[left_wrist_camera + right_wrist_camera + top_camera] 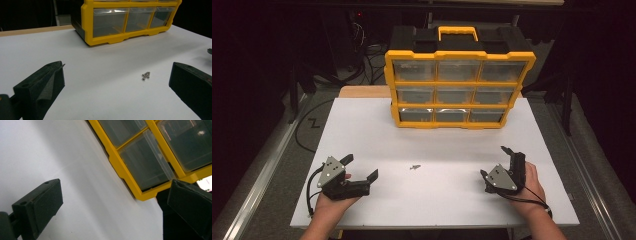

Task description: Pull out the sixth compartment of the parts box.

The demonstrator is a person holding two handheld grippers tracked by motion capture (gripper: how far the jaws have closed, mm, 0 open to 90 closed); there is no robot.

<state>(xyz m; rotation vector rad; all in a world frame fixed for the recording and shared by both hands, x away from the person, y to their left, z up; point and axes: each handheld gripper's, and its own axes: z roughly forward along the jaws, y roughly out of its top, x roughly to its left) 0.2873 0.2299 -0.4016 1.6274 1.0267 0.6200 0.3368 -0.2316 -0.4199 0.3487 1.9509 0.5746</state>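
White table (362, 130) with a yellow drawer organizer (459, 90) at its far edge. Left gripper (360, 169) and right gripper (494, 162), jaws wide apart, empty. Between them, mid-table, a tiny cluster of metal screws (145, 75): silvery, probably light, rigid and slippery; pinch across the shanks.

In the high view, the drawer cabinet (459, 82) stands on the bench (362, 130) at upper centre. The screws (414, 167) lie on it at centre, between the left tool (362, 167) lower left and the right tool (495, 161) lower right.
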